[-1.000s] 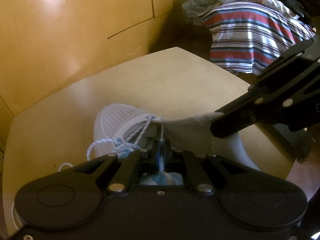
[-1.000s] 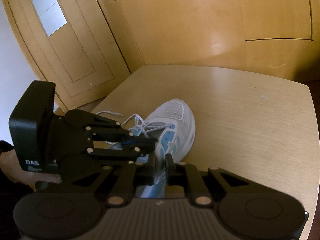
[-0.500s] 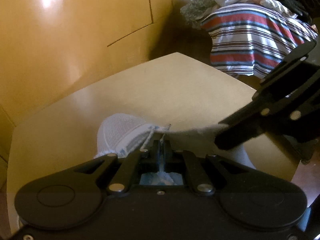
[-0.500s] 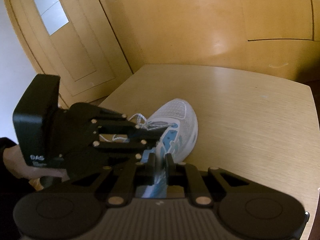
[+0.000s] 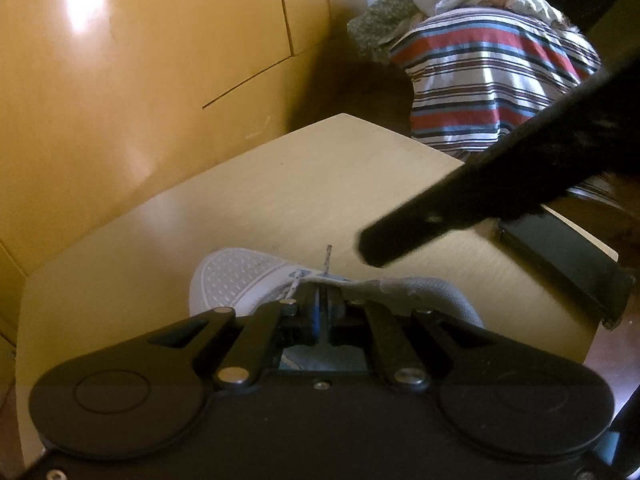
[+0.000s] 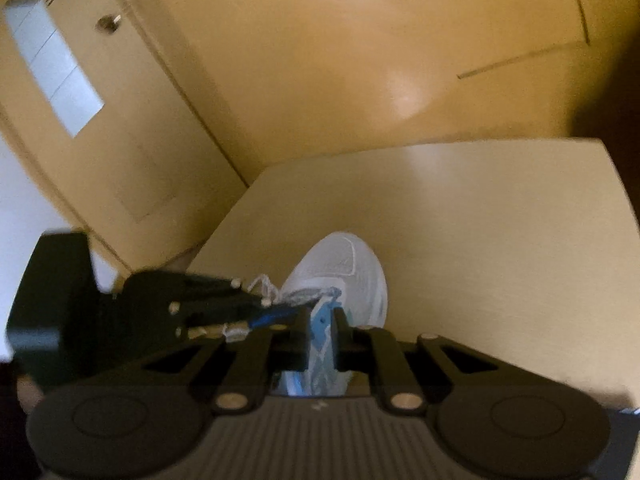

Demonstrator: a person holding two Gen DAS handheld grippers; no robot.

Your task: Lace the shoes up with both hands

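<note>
1. The left gripper [image 5: 322, 300], its jaws pressed together, pinches a speckled white lace [image 5: 327, 258] at the throat of a white-and-blue shoe [image 5: 236, 280]; the lace tip stands up just above the fingertips.

2. The shoe lies directly ahead of and below both grippers on a pale wooden table [image 5: 280, 184], its long axis running away from the cameras, toe pointing toward the far edge and the yellow wall panels [image 5: 120, 80].

3. The right gripper [image 6: 322, 328] sits over the shoe's lacing, jaws narrow and opening; blue-and-white upper and lace show in the slim gap between them, though blur hides whether the pads touch anything.

4. In the left wrist view the right gripper's finger [image 5: 400, 236] hangs as a dark blurred bar above the grey heel collar [image 5: 424, 286], apart from it.

5. In the right wrist view the left gripper comes in from the left, its tips at the eyelets just beside the right gripper's own.

6. Judgement: both tools are about equally near the eyelet row; the left has the lace end, so the coming move likely depends on the right one taking or guiding that end across the tongue.

7. A striped bedcover [image 5: 492, 80] and a dark flat object [image 5: 568, 264] at the table's edge lie well apart from the work.
</note>
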